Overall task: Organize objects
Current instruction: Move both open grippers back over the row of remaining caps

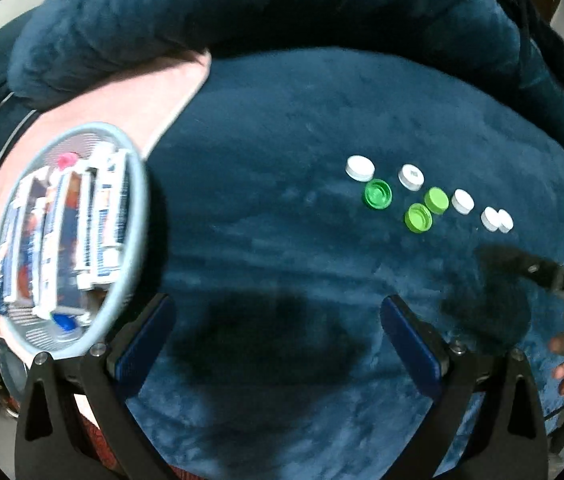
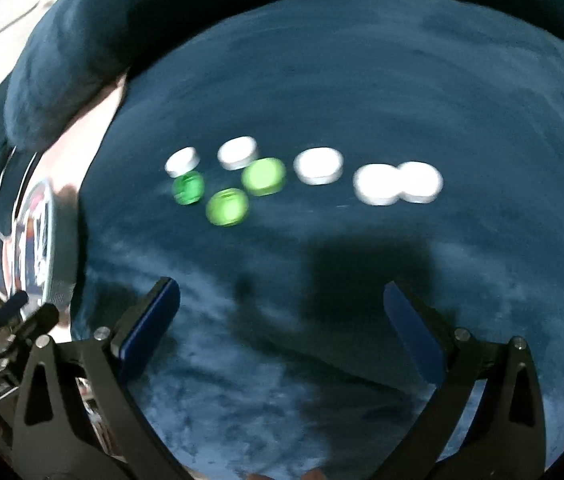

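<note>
Several bottle caps lie loose on a dark blue plush cushion [image 1: 282, 128]. Several white caps [image 1: 360, 168] form a loose row, and three green caps [image 1: 377, 194] sit just in front of them. In the right wrist view the same white caps [image 2: 317, 165] and green caps [image 2: 264, 176] show blurred. My left gripper [image 1: 278, 320] is open and empty, well short of the caps. My right gripper [image 2: 282, 300] is open and empty, hovering in front of the caps. Part of the right gripper also shows at the right edge of the left wrist view [image 1: 553, 276].
A round grey-rimmed tray [image 1: 70, 236] with small boxes and a pink and a blue cap lies on a pink cloth [image 1: 130, 96] at the left. A thick blue cushion roll [image 1: 242, 4] borders the back. The tray's rim shows in the right wrist view [image 2: 56, 240].
</note>
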Motion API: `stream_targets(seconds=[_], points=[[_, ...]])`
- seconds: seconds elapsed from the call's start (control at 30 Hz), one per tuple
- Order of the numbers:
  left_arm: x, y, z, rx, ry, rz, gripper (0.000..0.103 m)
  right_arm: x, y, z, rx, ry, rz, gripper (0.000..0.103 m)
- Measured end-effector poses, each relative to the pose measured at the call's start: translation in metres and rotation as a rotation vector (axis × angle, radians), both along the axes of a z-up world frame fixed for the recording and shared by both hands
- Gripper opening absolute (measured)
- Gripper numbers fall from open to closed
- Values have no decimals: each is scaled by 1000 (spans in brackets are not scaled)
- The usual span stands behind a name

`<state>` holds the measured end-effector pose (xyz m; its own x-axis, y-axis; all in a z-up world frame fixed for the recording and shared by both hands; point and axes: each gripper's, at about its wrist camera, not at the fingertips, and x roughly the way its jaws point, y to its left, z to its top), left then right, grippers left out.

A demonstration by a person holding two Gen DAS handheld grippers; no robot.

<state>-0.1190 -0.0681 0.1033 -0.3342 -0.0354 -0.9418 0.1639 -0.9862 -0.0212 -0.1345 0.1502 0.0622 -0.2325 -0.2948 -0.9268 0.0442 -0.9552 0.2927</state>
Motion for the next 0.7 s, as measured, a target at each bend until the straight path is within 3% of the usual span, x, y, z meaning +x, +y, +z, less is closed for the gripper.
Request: stream_targets(seconds=[0.27, 0.47, 0.7], points=[[-45, 33, -36, 55, -60, -43, 102, -9, 64, -12, 17, -11, -137, 103], [-63, 50, -42, 92, -71, -71, 102, -21, 90, -24, 34, -26, -209, 103], [-68, 29, -40, 124, -62, -16, 102, -34, 84, -39, 192, -9, -177, 103]])
